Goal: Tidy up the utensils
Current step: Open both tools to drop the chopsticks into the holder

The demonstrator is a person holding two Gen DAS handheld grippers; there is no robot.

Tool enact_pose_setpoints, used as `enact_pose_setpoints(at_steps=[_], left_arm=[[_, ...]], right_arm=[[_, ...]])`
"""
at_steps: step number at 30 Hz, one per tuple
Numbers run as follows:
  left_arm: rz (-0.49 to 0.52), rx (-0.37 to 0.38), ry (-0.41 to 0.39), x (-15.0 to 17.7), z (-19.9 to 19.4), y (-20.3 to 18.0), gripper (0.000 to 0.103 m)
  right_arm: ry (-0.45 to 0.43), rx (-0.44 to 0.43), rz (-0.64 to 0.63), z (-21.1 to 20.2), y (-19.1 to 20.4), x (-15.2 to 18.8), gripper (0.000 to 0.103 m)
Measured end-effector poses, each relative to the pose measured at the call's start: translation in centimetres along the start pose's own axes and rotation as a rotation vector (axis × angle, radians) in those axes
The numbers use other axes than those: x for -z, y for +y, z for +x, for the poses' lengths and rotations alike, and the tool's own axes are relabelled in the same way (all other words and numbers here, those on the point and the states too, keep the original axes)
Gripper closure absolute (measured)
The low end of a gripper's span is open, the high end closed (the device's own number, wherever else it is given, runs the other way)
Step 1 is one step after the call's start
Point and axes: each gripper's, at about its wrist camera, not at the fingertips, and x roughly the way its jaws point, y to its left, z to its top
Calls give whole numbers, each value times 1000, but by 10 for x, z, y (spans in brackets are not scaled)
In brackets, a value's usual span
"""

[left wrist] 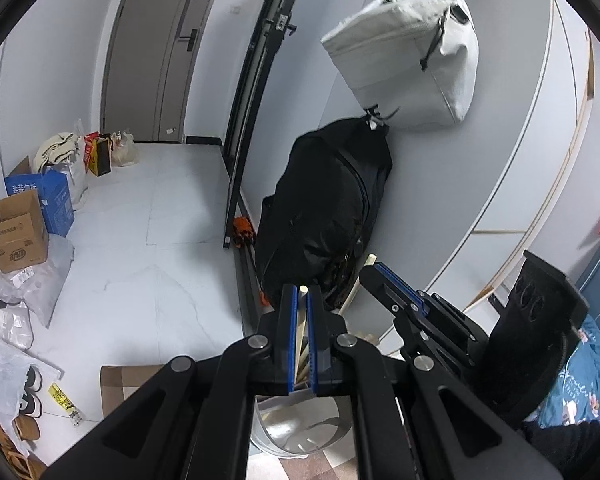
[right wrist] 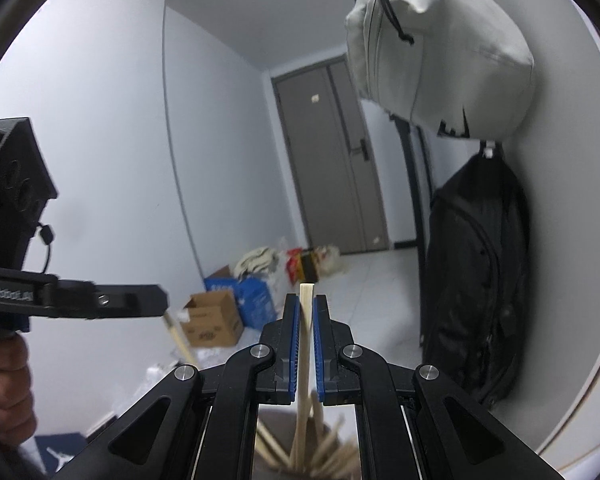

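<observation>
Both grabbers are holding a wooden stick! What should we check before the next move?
1. Left gripper clamps a pale wooden chopstick between its blue-padded fingers: ok.
2. Right gripper clamps its own pale wooden chopstick: ok.
3. Right chopstick stands nearly upright, its top poking above the fingers: ok.
4. Bundle of other wooden chopsticks sits right below the right gripper: ok.
5. Shiny round metal container lies below the left gripper: ok; whether the left chopstick's lower end is inside it: cannot tell.
6. Grippers apart from each other, not touching: ok.
</observation>
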Motion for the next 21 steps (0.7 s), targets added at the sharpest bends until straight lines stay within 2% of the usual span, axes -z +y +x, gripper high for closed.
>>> enact_pose_setpoints(at_steps=[6, 7, 9, 10, 11, 15, 17, 19, 20, 21], left_arm=[[0, 12, 48, 12, 8, -2, 102], [-4, 24, 61, 15, 11, -1, 102], [-13, 41, 78, 20, 14, 1, 102], [-21, 37, 76, 24, 14, 2, 102], [-29, 44, 78, 27, 15, 3, 101], [-87, 67, 106, 34, 16, 8, 97], [-106, 42, 108, 37, 11, 7, 95], [-94, 6, 82, 41, 1, 1, 89], [-78, -23, 55, 44, -7, -5, 79], [-64, -50, 32, 46, -12, -9, 66]], right_arm=[[98, -59, 26, -1, -5, 8, 94], [108, -72, 39, -3, -8, 8, 91], [125, -99, 73, -7, -14, 8, 75], [121, -108, 92, -13, -18, 7, 60], [115, -119, 102, -18, -20, 7, 54], [121, -113, 119, -36, -24, 3, 47], [113, -95, 138, -49, -27, 2, 35], [103, -79, 158, -64, -31, 3, 25], [106, -71, 160, -70, -32, 5, 22], [111, -63, 158, -75, -31, 7, 21]])
